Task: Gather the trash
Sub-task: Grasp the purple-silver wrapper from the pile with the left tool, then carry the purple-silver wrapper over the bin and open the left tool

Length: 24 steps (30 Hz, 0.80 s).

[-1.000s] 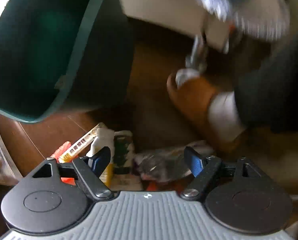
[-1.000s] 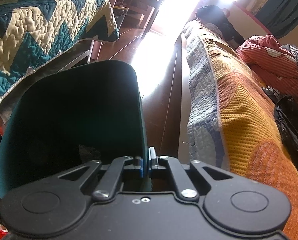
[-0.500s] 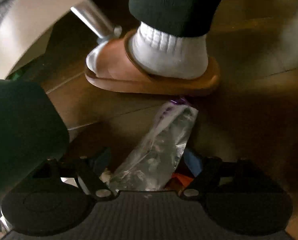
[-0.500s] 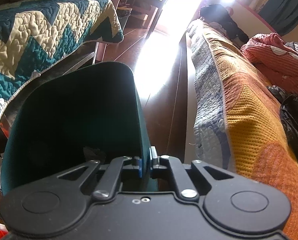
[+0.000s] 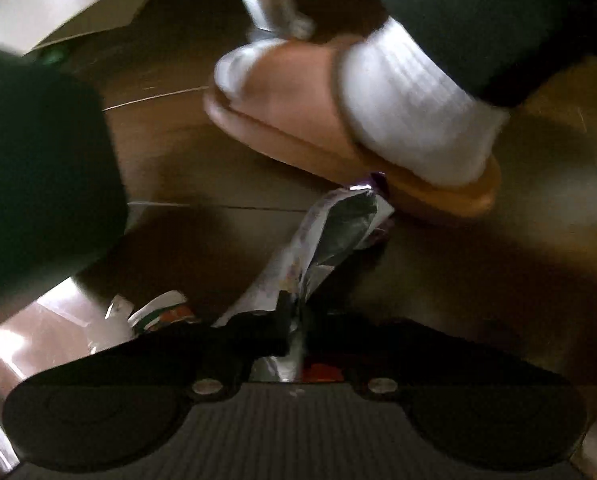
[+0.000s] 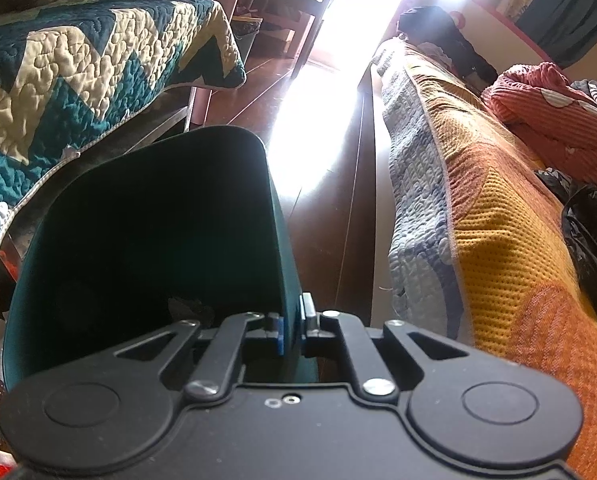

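Note:
In the left wrist view my left gripper [image 5: 294, 316] is shut on a crumpled silver and purple foil wrapper [image 5: 334, 224] that sticks out forward over the dark wooden floor. More wrappers [image 5: 158, 312], white, green and orange, lie on the floor just left of the fingers. In the right wrist view my right gripper [image 6: 292, 328] is shut on the right wall of a dark green bin [image 6: 158, 240]. The bin is open toward the camera, with a small scrap of trash [image 6: 190, 306] inside near its bottom.
A foot in a white sock and tan slipper [image 5: 338, 132] stands just beyond the foil wrapper, beside a metal leg [image 5: 266, 4]. A dark trouser leg [image 5: 38, 172] fills the left. A zigzag quilt bed [image 6: 78, 60] and an orange quilt bed [image 6: 498, 220] flank a floor aisle.
My left gripper swung away from the bin to the floor by the slipper and closed on the foil wrapper. The right gripper kept its hold on the bin, drifting slightly.

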{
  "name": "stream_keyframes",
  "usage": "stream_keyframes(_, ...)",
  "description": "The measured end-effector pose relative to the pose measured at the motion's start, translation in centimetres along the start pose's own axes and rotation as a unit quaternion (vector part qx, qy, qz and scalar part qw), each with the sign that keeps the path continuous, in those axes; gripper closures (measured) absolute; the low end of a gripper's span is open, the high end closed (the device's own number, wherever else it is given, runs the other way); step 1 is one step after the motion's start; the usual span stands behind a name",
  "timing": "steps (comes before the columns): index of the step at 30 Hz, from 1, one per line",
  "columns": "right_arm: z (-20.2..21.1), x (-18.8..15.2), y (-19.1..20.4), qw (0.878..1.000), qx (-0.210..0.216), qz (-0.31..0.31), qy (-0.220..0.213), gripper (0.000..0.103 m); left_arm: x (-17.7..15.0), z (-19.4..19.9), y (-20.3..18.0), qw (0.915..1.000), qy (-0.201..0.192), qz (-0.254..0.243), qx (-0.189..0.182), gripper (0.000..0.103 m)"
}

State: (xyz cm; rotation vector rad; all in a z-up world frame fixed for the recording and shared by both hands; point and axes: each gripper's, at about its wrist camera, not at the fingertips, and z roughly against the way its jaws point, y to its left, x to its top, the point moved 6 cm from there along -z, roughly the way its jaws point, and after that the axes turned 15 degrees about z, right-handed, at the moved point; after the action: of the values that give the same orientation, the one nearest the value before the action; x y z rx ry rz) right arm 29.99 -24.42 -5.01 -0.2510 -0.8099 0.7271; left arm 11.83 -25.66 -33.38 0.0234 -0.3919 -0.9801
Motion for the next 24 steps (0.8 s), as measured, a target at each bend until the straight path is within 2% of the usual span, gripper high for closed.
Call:
stream_keyframes(3,0.0,0.0,0.0,1.000,0.000,-0.001,0.000,0.097,0.0,2.0,1.6,0.9985,-0.026,0.047,0.008,0.102)
stream_keyframes(7,0.0,-0.1,-0.2,1.000,0.000,-0.009,0.001,0.097,-0.2,4.7,4.2,0.9931,-0.034,0.112,0.010,0.102)
stream_keyframes(11,-0.3,-0.4,-0.6,1.000,-0.008,-0.015,0.006,0.098,-0.4,9.7,6.5,0.9868,-0.050,0.153,0.008,0.102)
stream_keyframes(17,-0.7,-0.8,-1.2,0.999,-0.021,-0.022,0.014,0.098,-0.7,17.0,11.2,0.9646,-0.079,0.251,0.004,0.102)
stream_keyframes(24,-0.9,-1.3,-1.6,0.999,-0.028,-0.025,0.021,0.098,-0.2,25.2,15.8,0.9363,-0.153,0.314,0.034,0.102)
